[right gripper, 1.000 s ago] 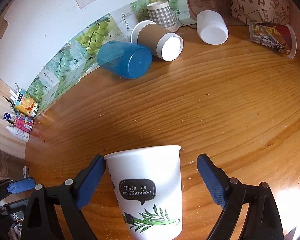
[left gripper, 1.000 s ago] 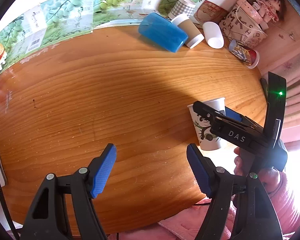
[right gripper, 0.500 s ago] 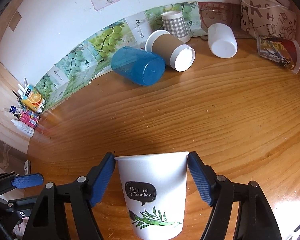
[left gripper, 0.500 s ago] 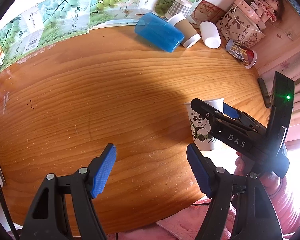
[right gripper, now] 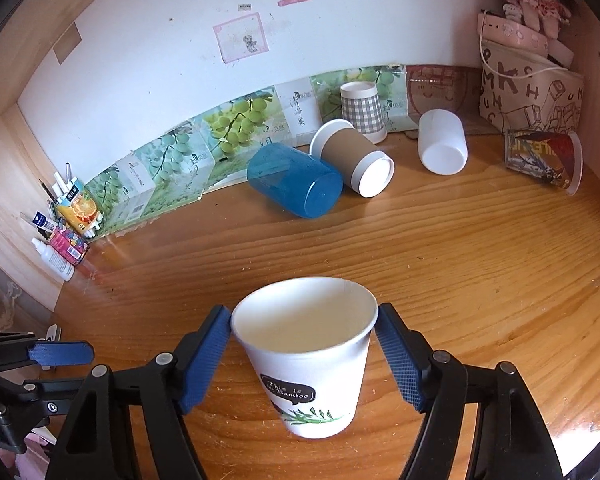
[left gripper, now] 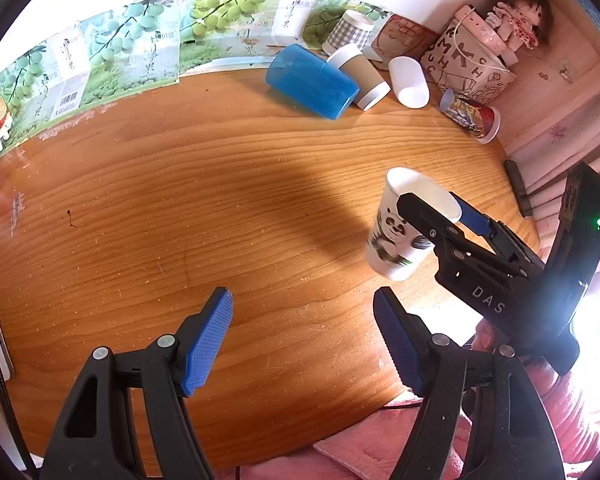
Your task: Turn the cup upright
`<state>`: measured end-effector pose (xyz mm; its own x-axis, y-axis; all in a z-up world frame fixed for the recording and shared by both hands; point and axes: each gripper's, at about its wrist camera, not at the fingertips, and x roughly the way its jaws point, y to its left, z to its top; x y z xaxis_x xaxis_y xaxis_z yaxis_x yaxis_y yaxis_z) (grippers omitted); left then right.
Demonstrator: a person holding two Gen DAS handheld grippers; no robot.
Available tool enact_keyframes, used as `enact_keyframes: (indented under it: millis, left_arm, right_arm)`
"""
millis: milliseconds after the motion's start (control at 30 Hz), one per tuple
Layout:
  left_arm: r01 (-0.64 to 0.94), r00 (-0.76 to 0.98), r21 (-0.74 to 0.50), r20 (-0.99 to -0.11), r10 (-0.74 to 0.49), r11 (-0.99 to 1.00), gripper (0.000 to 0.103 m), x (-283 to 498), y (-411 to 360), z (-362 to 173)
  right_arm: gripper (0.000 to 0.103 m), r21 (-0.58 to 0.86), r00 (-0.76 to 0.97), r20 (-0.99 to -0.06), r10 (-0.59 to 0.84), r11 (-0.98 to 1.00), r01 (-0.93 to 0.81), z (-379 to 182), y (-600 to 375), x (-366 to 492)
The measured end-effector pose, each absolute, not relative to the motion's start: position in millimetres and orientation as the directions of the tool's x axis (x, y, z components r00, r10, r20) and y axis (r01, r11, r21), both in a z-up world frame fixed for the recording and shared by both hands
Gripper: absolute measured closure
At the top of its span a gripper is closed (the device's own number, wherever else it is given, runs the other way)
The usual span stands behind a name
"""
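A white paper cup with a panda and "This is my Bamboo" print (right gripper: pixel 312 364) is held mouth-up and slightly tilted above the wooden table (right gripper: pixel 440 264). My right gripper (right gripper: pixel 304 354) is shut on the cup near its rim, a blue pad on each side. The cup (left gripper: pixel 404 232) and the right gripper (left gripper: pixel 440 216) also show in the left wrist view at the right. My left gripper (left gripper: pixel 302 336) is open and empty over the table's near part, left of the cup.
At the back lie a blue plastic cup (right gripper: pixel 296 184), a brown sleeved cup (right gripper: pixel 356 160), a white cup (right gripper: pixel 442 144) and a colourful cup (right gripper: pixel 544 158). A checked cup (right gripper: pixel 362 110) stands upside down. Cartons line the wall; small bottles (right gripper: pixel 64 232) stand far left.
My right gripper closed on the cup and lifted it off the table, tilting it so its open mouth shows. My left gripper stayed open and drew back slightly.
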<state>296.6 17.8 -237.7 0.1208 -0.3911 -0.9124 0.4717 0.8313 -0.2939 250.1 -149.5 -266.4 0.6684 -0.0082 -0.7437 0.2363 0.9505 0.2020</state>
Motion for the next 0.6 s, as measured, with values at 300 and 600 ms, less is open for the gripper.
enact_keyframes:
  millis: [300,600]
  left_arm:
    - [0.503,0.131,-0.294,-0.904,-0.408,0.813,0.027,291,25,-233]
    - [0.523,0.139,-0.298,-0.894,-0.425,0.798,0.027,283,36,-230]
  right_arm:
    - [0.028,0.133,0.675,-0.734,-0.065,0.962,0.238,-269,-131,238]
    - [0.028,0.127,0.671,-0.738,-0.072,0.961,0.244,-275,-117,229]
